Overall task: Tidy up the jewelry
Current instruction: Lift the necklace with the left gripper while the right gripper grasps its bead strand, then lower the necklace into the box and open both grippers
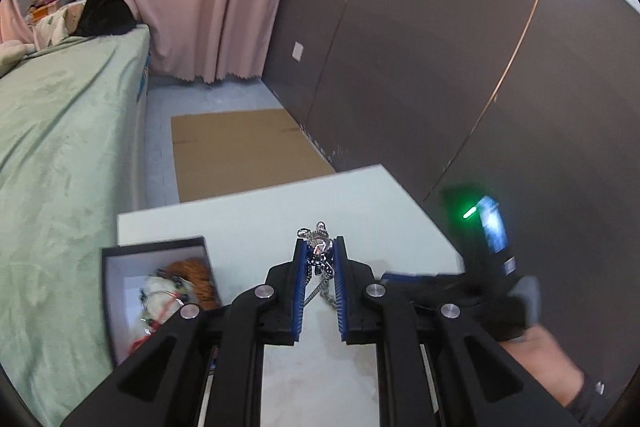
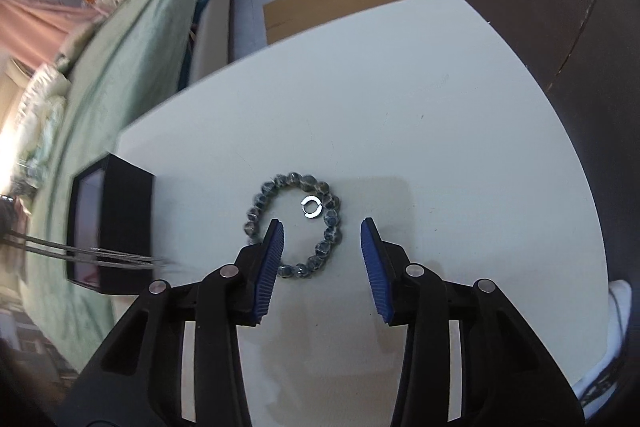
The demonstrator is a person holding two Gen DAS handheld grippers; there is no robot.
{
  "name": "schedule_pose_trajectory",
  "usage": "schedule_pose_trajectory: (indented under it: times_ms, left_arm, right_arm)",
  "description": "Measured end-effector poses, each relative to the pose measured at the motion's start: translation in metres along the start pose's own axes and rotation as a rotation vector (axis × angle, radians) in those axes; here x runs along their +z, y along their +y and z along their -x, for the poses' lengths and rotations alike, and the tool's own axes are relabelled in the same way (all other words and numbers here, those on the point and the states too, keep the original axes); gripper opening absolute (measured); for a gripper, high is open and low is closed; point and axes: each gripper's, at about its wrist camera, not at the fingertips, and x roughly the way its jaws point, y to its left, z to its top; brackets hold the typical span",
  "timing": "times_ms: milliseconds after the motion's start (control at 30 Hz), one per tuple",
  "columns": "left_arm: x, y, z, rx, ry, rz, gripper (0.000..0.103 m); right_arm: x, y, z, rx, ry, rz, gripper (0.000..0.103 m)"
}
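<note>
On the white table (image 2: pixel 440 107), a black box (image 1: pixel 120 307) sits lower left, the beaded bracelet (image 2: pixel 292 227) lies mid-frame between the spread right gripper (image 2: pixel 322 243), and the left gripper (image 1: pixel 320 259) clamps a silver necklace (image 1: pixel 318 243) at centre.

- Soft, dim indoor light; blown-out glare far left of the right gripper's (image 2: pixel 322 233) fingers.
- Motion blur smears the box (image 2: pixel 116 223) and bed (image 2: pixel 120 67).
- Heavy fisheye bending, dark vignette at corners.
</note>
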Motion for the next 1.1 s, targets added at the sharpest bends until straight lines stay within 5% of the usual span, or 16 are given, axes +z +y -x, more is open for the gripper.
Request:
schedule_pose_trajectory:
  times_ms: [133,200,533,933,1000,1100]
  left_arm:
    - [0.016,0.004,0.035,0.002,-0.073,0.004,0.011]
    - [0.022,0.008,0.053,-0.001,-0.112,0.022,0.011]
    - [0.035,0.029,0.112,0.017,-0.223,0.071,0.011]
    - [0.018,0.060,0.093,0.073,-0.128,0.130,0.012]
    - [0.013,0.067,0.086,0.075,-0.092,0.153,0.015]
    - [0.008,0.073,0.085,0.091,-0.078,0.167,0.049]
  right_arm:
    - [-0.008,0.015,-0.009,-0.095,0.007,0.064,0.029]
    - [-0.011,0.019,-0.010,-0.147,-0.001,0.081,0.012]
    - [-0.013,0.019,0.029,-0.023,-0.080,0.000,0.010]
    - [-0.018,0.067,0.085,0.127,-0.243,0.023,0.010]
    - [-0.023,0.076,0.096,0.152,-0.268,0.033,0.010]
    - [-0.026,0.092,0.112,0.189,-0.310,0.044,0.010]
